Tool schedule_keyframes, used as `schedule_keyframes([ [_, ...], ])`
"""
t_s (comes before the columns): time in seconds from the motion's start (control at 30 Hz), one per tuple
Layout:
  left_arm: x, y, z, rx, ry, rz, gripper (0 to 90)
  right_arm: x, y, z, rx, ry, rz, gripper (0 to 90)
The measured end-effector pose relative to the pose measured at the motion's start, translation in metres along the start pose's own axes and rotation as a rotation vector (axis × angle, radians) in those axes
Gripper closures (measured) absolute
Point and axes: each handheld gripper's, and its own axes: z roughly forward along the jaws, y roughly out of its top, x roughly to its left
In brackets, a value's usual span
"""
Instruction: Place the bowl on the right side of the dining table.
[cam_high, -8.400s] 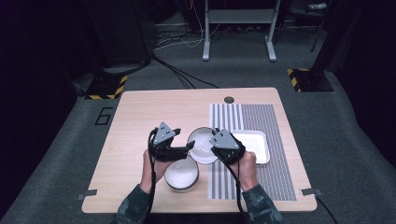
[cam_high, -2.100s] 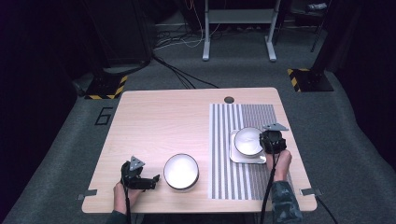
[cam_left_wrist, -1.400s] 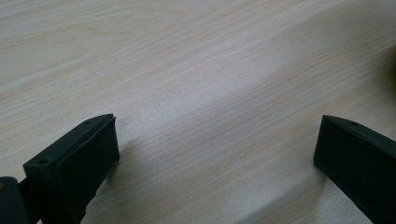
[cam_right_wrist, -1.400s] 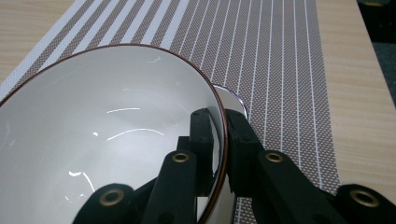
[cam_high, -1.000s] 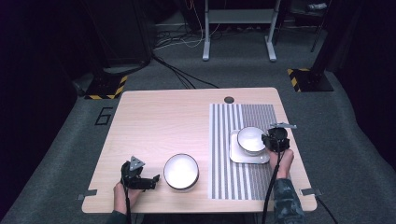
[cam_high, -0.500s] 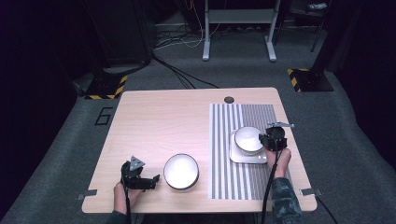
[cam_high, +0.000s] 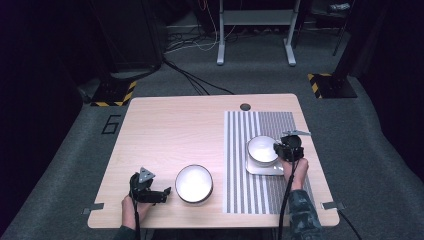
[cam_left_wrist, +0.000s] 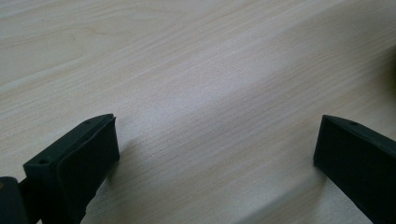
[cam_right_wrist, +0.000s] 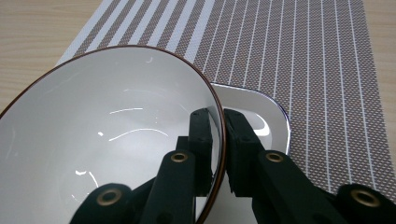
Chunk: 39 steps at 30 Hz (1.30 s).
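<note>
My right gripper (cam_high: 278, 148) (cam_right_wrist: 222, 128) is shut on the rim of a white bowl (cam_high: 261, 149) (cam_right_wrist: 107, 140) with a thin brown edge, one jaw inside the bowl and one outside. The bowl sits tilted over a white square plate (cam_high: 267, 167) (cam_right_wrist: 266, 116) on the striped placemat (cam_high: 250, 175) (cam_right_wrist: 303, 60). A second white bowl (cam_high: 194, 183) stands on the bare wood near the front edge. My left gripper (cam_high: 165, 192) (cam_left_wrist: 215, 149) rests on the table left of that bowl, jaws wide apart with only tabletop between them.
The wooden table (cam_high: 170, 135) has a round cable hole (cam_high: 245, 107) at its back edge. Dark carpet, cables and a desk frame (cam_high: 255, 20) lie beyond it.
The right gripper and the bowl it holds have shifted slightly over the plate during the last second. The left gripper has stayed where it was.
</note>
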Motion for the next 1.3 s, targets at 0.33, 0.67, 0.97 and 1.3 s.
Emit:
schedule_keyframes([
  [0.33,0.0,0.0,0.0,0.0,0.0,0.0,0.0,-0.001,0.001,-0.001,-0.005,0.002,0.007,79.0],
  [0.67,0.0,0.0,0.0,0.0,0.0,0.0,0.0,-0.005,0.001,-0.003,0.002,-0.004,0.02,57.7],
  [0.97,0.0,0.0,0.0,0.0,0.0,0.0,0.0,-0.006,0.0,-0.007,0.008,0.007,0.021,34.8],
  [1.3,0.0,0.0,0.0,0.0,0.0,0.002,0.0,-0.002,0.003,-0.018,0.001,0.023,-0.011,16.4],
])
